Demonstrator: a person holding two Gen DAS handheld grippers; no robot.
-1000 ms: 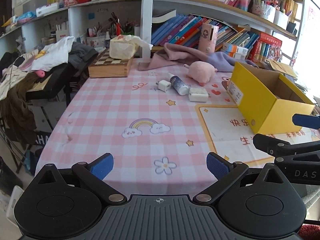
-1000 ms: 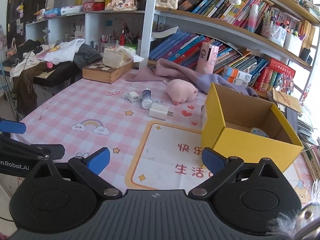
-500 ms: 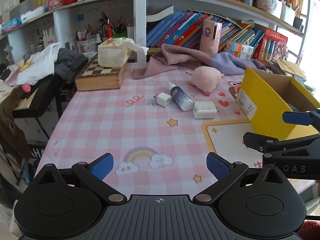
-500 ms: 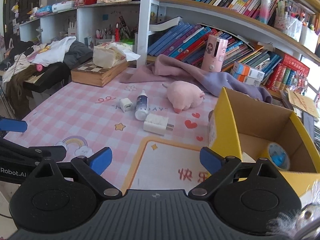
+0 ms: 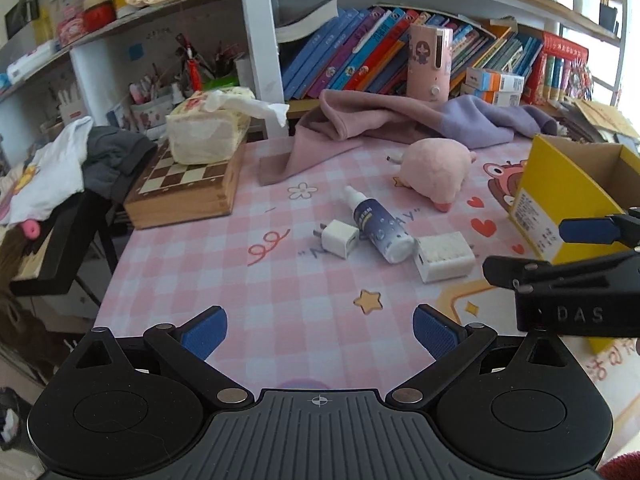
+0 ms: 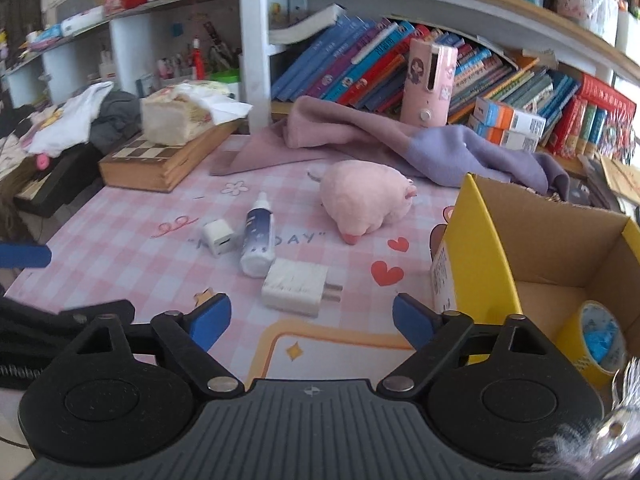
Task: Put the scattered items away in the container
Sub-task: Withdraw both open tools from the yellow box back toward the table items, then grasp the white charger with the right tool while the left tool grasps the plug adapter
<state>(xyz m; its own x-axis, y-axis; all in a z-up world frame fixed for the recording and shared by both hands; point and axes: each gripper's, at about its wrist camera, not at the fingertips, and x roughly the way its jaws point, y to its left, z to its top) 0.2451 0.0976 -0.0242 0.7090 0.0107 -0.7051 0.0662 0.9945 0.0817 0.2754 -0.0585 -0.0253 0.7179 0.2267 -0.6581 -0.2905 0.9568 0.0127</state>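
A small white charger (image 5: 339, 238) (image 6: 218, 237), a dark blue spray bottle (image 5: 379, 229) (image 6: 258, 236), a larger white charger (image 5: 444, 257) (image 6: 295, 286) and a pink plush pig (image 5: 434, 174) (image 6: 364, 200) lie on the pink checked tablecloth. A yellow cardboard box (image 5: 560, 196) (image 6: 480, 248) stands at the right and holds a yellow tape roll (image 6: 596, 336). My left gripper (image 5: 320, 332) is open and empty, short of the small charger. My right gripper (image 6: 310, 318) is open and empty, just short of the larger charger.
A wooden chess box (image 5: 188, 184) with a tissue pack (image 5: 206, 134) sits at the back left. A pink and purple cloth (image 5: 400, 124) lies along the back. Bookshelves stand behind. The table's left edge drops off to clothes (image 5: 52, 168).
Both grippers have moved forward over the table toward the items. The chargers, bottle and pig appear larger and closer. Both stay open.
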